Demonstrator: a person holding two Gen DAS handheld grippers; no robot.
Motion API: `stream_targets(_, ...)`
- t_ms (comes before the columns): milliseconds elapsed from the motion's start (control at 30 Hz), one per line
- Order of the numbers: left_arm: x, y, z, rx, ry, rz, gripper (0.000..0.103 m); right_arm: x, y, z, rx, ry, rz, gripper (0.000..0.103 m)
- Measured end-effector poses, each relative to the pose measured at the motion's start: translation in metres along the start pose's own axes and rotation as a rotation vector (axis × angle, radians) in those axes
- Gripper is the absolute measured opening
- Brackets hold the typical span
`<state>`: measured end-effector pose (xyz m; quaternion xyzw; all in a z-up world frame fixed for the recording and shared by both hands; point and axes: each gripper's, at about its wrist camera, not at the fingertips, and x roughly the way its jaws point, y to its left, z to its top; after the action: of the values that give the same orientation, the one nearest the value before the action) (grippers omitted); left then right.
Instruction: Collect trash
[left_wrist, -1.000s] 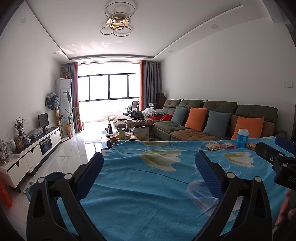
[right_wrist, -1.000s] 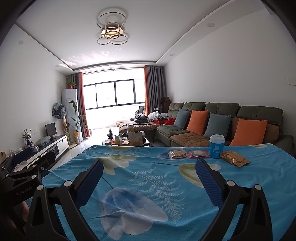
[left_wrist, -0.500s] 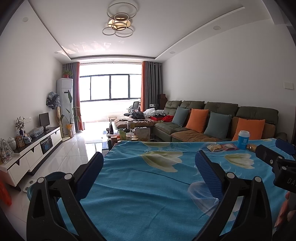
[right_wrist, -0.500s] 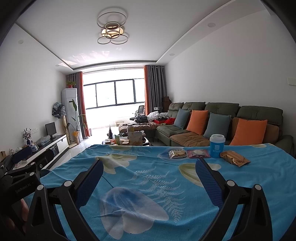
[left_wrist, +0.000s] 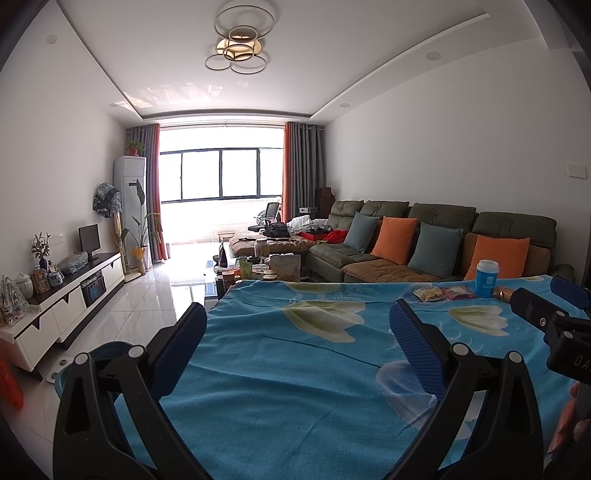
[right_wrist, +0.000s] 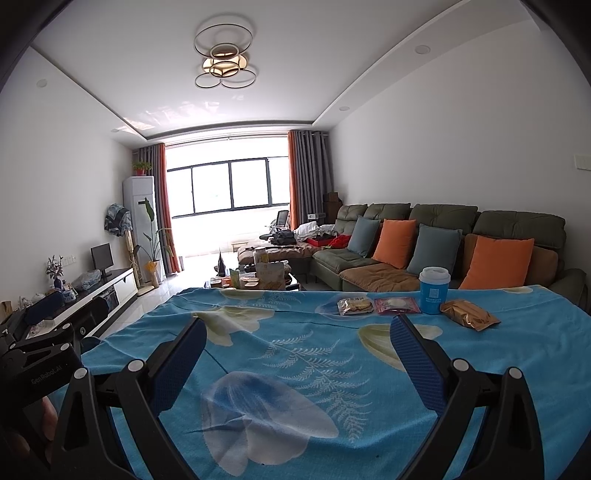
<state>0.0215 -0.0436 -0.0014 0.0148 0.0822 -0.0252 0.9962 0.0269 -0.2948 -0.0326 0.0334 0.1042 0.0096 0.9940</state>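
My left tongs (left_wrist: 297, 345) and right tongs (right_wrist: 297, 350) hang spread wide and empty above the near part of the desk (right_wrist: 280, 373), whose near edge is cut off below. At the far right sit four bits of trash in a row: a yellow snack packet (right_wrist: 355, 306), a pink packet (right_wrist: 397, 305), an upright blue cup (right_wrist: 434, 290) and a gold wrapper (right_wrist: 468, 314) lying with its long axis running left-far to right-near. From the left view the wrapper is mostly hidden behind the right tongs' body. Packet print is unreadable.
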Motion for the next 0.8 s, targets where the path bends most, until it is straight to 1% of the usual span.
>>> stream_targets(800, -0.0001, 0.0015, -0.0018, 0.001, 0.002, 0.002, 0.097, -0.0011, 0.0004, 0.0004, -0.001, 0.0, -0.004, 0.096)
